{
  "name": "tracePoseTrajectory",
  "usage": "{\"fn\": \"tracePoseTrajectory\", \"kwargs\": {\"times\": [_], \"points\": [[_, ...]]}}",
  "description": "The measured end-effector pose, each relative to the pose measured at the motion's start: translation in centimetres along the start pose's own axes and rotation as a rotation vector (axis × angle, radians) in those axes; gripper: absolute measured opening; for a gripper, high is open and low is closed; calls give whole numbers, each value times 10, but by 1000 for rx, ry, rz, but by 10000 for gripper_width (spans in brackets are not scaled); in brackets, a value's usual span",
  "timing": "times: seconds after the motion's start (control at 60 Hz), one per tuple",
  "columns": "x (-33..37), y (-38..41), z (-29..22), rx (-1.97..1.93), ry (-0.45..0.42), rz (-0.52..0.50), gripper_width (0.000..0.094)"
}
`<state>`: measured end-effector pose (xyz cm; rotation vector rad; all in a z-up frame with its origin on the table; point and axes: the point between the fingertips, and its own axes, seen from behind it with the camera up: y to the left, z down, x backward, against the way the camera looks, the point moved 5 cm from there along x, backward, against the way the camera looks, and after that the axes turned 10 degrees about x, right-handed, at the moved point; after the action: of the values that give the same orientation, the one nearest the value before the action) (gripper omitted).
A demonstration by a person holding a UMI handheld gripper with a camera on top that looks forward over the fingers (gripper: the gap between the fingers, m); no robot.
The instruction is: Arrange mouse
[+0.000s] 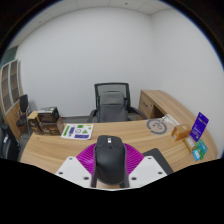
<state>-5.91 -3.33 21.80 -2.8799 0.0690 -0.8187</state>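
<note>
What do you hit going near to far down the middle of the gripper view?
Gripper, its fingers with purple pads closed on the black computer mouse → bare light wooden desk top → black mesh-back office chair behind the desk → plain white wall.

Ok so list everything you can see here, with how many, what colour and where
Mouse: one, black, between the fingers, over a round purple mat.
Mat: one, purple, round, on the desk under the mouse.
Desk: one, light wood, curving ahead.
Office chair: one, black, behind the desk.
Green sheet: one, on the desk, ahead left.
Round item: one, pale, desk right.
Boxes: a few, purple and teal, far right.
Cabinet: one, wooden, beyond the desk at right.
Fingers: two, white, either side of the mouse; contact unclear.
</note>
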Motion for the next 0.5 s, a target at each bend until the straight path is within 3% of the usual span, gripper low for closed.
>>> {"fn": "tracePoseTrajectory", "kwargs": {"times": [0.233,0.5], "points": [[-63,-100,81,-53,101,86,362],[-109,-107,166,-74,196,65,367]]}}
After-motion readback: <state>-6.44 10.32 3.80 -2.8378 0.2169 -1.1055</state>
